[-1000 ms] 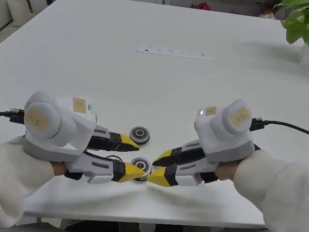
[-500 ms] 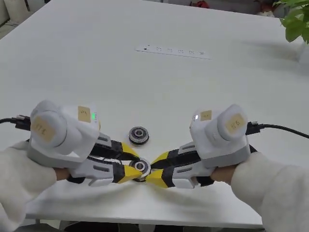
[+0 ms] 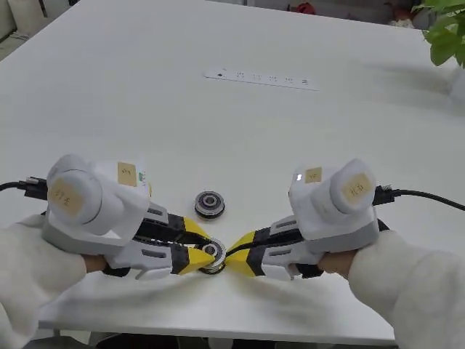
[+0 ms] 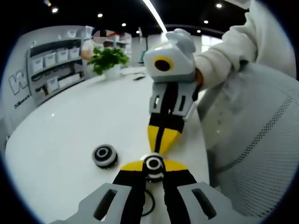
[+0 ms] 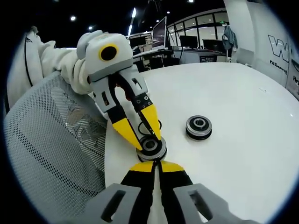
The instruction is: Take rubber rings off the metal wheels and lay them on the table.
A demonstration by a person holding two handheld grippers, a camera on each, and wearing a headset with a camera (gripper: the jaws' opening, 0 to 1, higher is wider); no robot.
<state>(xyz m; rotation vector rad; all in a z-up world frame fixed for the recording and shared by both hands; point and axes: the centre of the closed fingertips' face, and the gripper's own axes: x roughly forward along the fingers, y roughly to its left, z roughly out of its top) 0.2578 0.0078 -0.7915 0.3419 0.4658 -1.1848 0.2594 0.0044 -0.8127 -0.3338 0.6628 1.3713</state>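
Metal wheel [image 5: 152, 146] at the worktop's [image 3: 218, 131] near edge sat clamped in the left hand-held gripper [image 3: 205, 252], apparently so the right hand-held gripper [image 5: 153, 164], jaws closed to a point against its rim, could peel the rubber ring [image 5: 163, 148].

Open-plan office: desk monitors [image 5: 160, 31] well beyond the right claw [image 5: 153, 164], mesh chair [image 5: 42, 135] at its left, big white tabletop [image 5: 243, 116] under it.
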